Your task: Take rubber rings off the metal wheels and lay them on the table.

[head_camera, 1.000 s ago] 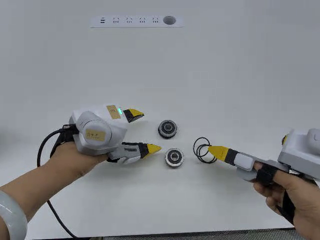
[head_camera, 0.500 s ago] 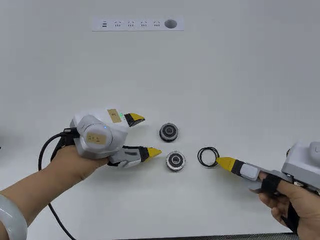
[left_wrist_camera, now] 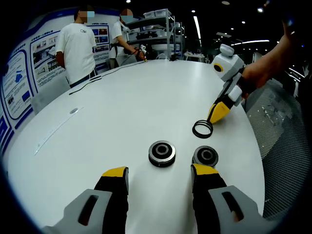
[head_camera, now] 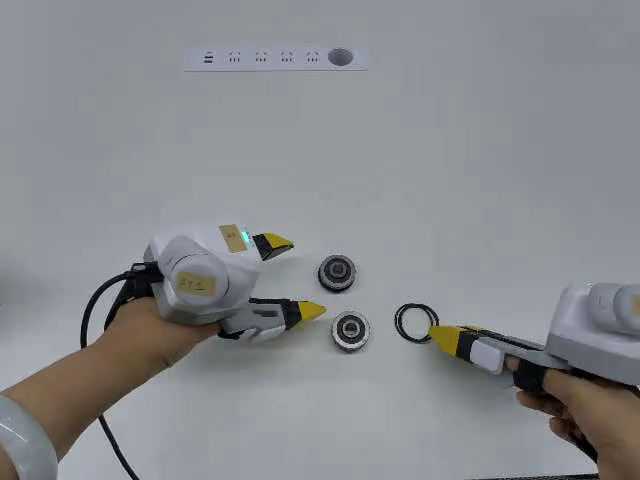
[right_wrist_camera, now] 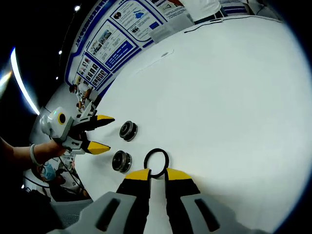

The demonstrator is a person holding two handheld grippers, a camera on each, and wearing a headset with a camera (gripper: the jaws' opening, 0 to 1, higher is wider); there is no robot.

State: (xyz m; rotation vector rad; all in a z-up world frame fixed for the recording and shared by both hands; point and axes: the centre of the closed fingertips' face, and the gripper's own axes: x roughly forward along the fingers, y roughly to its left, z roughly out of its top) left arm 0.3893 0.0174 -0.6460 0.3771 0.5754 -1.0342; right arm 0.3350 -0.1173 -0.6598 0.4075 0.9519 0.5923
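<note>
**Left side.** The left hand [head_camera: 150, 325] comes in from the lower left, forearm raised off the table [head_camera: 470, 180], and cups the body of the left gripper [head_camera: 300, 276] from beneath. The gripper points right. Its jaws stand wide apart with nothing between them, and the nearer yellow tip sits just left of the front wheel [head_camera: 350, 330].

**Centre.** The front wheel lies flat. The rear wheel [head_camera: 337, 272] also lies flat, just beyond the front wheel and apart from it. In the left gripper view both wheels lie ahead of the spread jaws.

**Right of the front wheel.** The rubber rings [head_camera: 398, 322] lie on the table near the front wheel, off both wheels, and appear to be two overlapping loops.

**Right side.** The right hand [head_camera: 575, 410] enters from the lower right corner, fingers wrapped round the handle. It holds the right gripper [head_camera: 440, 335] low and pointing left. The jaws are drawn together to a narrow slit. The tips meet the rings' edge, but whether they touch or pinch it cannot be determined.
</note>
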